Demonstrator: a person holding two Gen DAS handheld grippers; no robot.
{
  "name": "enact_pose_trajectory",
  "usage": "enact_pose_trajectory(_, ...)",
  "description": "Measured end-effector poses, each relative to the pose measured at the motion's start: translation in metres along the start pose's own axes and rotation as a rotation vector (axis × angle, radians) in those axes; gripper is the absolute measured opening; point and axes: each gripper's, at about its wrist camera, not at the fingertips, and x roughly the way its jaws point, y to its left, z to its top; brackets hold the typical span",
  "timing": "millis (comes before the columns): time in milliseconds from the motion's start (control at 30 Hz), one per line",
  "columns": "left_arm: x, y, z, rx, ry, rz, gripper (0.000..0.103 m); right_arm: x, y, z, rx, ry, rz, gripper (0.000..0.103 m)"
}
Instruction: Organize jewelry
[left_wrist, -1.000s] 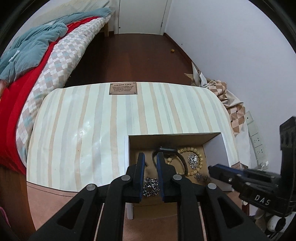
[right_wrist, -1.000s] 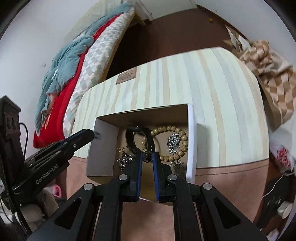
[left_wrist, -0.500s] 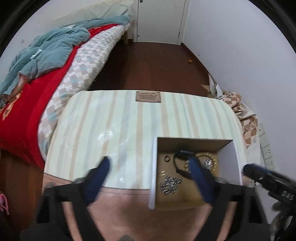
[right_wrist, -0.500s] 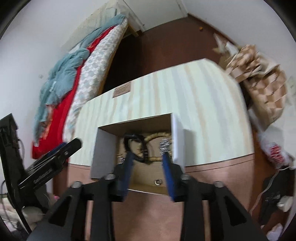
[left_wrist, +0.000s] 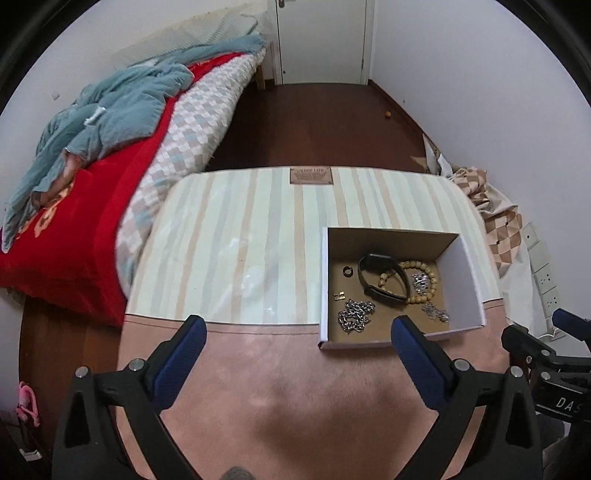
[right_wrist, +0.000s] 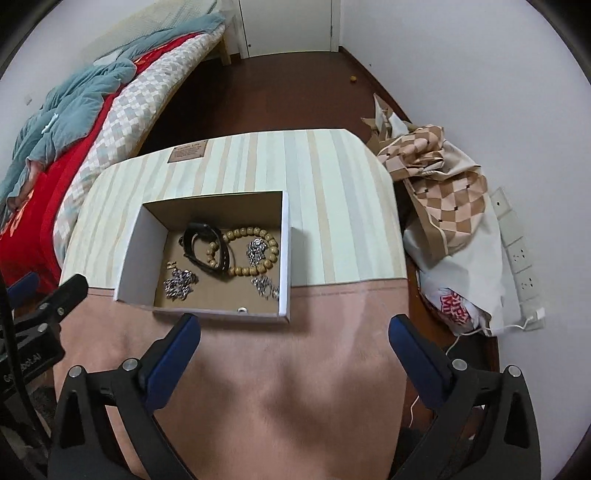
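An open cardboard box (left_wrist: 466, 275) (right_wrist: 138, 243) sits on the striped table near its front edge. Inside lie a black wristband (left_wrist: 384, 293) (right_wrist: 201, 254), a wooden bead bracelet (left_wrist: 430, 278) (right_wrist: 255, 271), a silver chain (left_wrist: 354, 315) (right_wrist: 179, 282), small silver pieces (left_wrist: 436, 312) (right_wrist: 264, 284) and a small ring (left_wrist: 347, 272). My left gripper (left_wrist: 297, 328) is open and empty, held above the table's front left of the box. My right gripper (right_wrist: 293, 326) is open and empty, in front of the box's near right corner.
The table (left_wrist: 236, 236) (right_wrist: 332, 206) has a striped top and a pink front band. A bed with red and checked covers (left_wrist: 122, 177) (right_wrist: 92, 122) stands to the left. A checked bag (right_wrist: 443, 192) and wall sockets (right_wrist: 517, 254) are on the right.
Both grippers have opened wide and pulled back and up from the box. The black wristband now lies loose in the box.
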Motion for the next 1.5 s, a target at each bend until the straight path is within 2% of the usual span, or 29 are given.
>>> enact_pose_trajectory(133, -0.038, 0.000, -0.005, 0.002, -0.046, 0.004, 0.102, -0.032, 0.006, -0.010, 0.000, -0.042, -0.002, 0.103)
enact_pose_trajectory(533, -0.165, 0.003, -0.024, -0.007, -0.168, -0.022, 0.102, -0.181, 0.004, -0.046, -0.003, -0.228, -0.013, 0.103)
enact_pose_trajectory(700, -0.204, 0.002, -0.032, -0.015, -0.199, -0.021, 0.102, -0.240, 0.005, -0.063, -0.017, -0.305, -0.009, 0.103)
enact_pose_trajectory(867, -0.231, 0.001, -0.041, -0.020, -0.203, -0.016, 0.102, -0.281, 0.004, -0.076, -0.023, -0.349, -0.013, 0.103)
enact_pose_trajectory(1167, -0.244, -0.002, -0.042, -0.014, -0.177, -0.015, 0.102, -0.317, 0.002, -0.087, -0.031, -0.360, -0.007, 0.103)
enact_pose_trajectory(1500, -0.231, -0.007, -0.024, -0.010, -0.176, -0.015, 0.102, -0.294, -0.004, -0.058, -0.007, -0.347, -0.038, 0.103)
